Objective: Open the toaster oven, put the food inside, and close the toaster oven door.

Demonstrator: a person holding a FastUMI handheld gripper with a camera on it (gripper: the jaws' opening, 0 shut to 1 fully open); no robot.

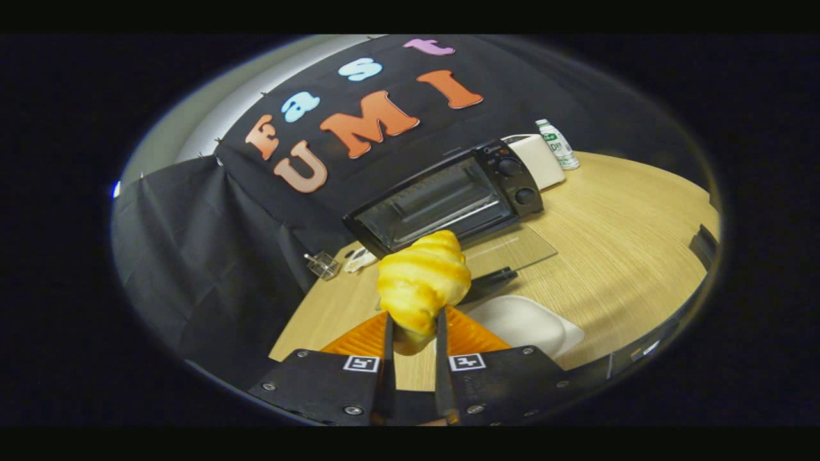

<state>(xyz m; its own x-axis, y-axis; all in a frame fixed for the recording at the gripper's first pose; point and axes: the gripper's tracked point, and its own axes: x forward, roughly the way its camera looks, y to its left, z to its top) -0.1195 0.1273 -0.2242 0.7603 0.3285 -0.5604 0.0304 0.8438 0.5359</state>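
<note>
Pale wooden counter carried a black toaster oven, its glass door down. Well before it, 2 fingers squeezed the golden, puffy croissant by its lower end. It looked light and soft, easily squashed.

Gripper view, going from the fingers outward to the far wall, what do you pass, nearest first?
Gripper shut on the croissant → white plate → open glass oven door → toaster oven → white bottle.

Tool-mounted fisheye, tilted, facing toaster oven (close by)
</note>
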